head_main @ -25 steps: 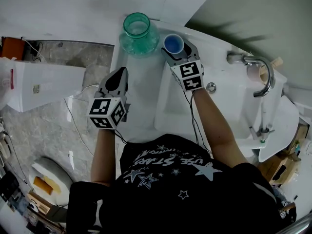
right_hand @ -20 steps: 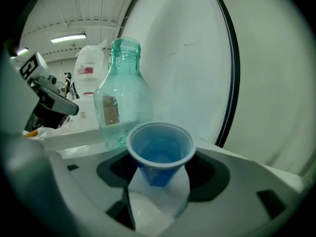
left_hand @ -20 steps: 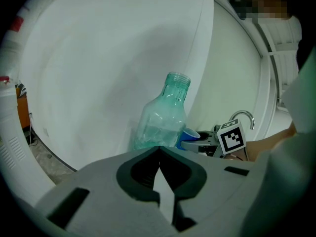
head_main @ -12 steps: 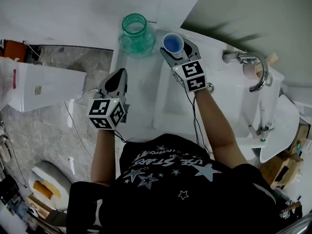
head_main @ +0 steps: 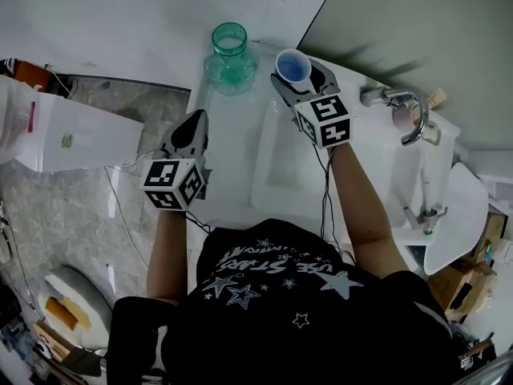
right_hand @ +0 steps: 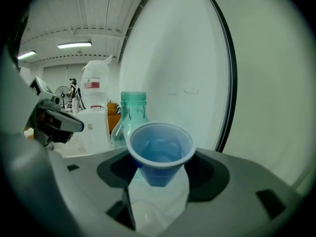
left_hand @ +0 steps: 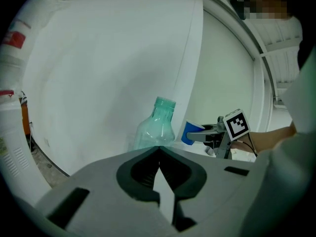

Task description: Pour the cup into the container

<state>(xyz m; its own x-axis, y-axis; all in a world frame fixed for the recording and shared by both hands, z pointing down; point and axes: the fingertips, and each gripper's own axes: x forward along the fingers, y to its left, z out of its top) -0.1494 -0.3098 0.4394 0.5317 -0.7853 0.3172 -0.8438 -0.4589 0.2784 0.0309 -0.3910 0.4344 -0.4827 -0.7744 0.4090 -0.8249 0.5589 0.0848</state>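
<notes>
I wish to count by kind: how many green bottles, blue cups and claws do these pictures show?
Green clear plastic bottle: 1
Blue plastic cup: 1
Claws: 2, left claw and right claw
Total: 4

One cup point(head_main: 293, 65). One bottle point(head_main: 230, 53). Two grippers: the left gripper point(head_main: 195, 119) and the right gripper point(head_main: 302, 74). Two marker cubes, one to each gripper: the left cube point(head_main: 172, 184) and the right cube point(head_main: 325, 121). One sink point(head_main: 276, 175) with one tap point(head_main: 410, 107). One white jug point(right_hand: 95, 80). One person point(head_main: 304, 311), with two forearms showing.
</notes>
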